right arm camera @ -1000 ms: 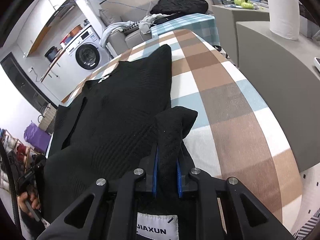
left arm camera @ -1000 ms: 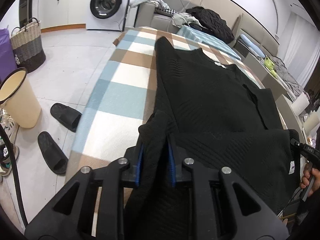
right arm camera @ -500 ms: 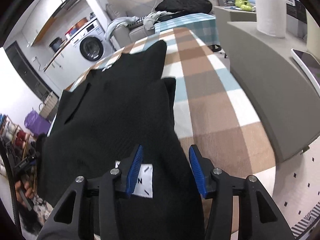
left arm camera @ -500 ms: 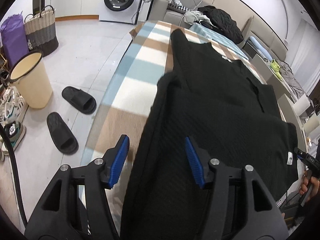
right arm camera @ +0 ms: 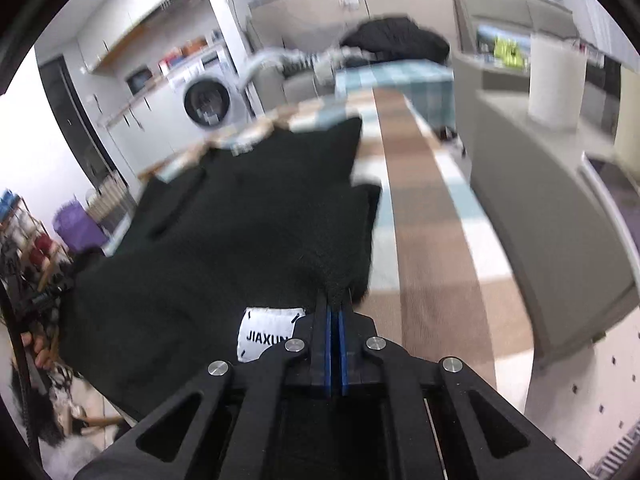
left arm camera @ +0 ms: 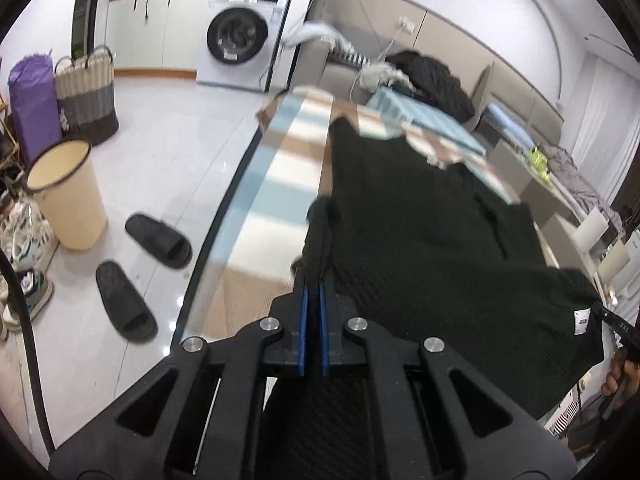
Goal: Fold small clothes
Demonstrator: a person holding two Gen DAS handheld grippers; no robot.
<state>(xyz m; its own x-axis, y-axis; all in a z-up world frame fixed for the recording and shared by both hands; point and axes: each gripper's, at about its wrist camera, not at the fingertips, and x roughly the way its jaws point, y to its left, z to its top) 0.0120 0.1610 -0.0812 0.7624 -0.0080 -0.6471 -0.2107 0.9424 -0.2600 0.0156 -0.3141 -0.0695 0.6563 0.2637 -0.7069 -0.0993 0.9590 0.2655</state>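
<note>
A black knit garment (left arm camera: 420, 232) lies spread on a table with a checked brown, blue and white cloth (left arm camera: 272, 196). My left gripper (left arm camera: 313, 292) is shut on the garment's left near edge, which rises in a pinched fold. My right gripper (right arm camera: 335, 308) is shut on the garment's (right arm camera: 240, 232) right near edge, beside a white label reading JIAXUN (right arm camera: 266, 334). The same label shows small in the left wrist view (left arm camera: 582, 322). Both views are blurred by motion.
To the table's left the floor holds two black slippers (left arm camera: 140, 268), a cream bin (left arm camera: 68, 196), a woven basket (left arm camera: 86, 92) and shoes. A washing machine (left arm camera: 236, 40) stands at the back. A grey counter (right arm camera: 552, 200) with a paper roll (right arm camera: 556, 80) runs along the table's right.
Half a second ago both grippers were open over the garment's near hem. Both have since shut on its edges, and the cloth is pulled up into folds at each grip.
</note>
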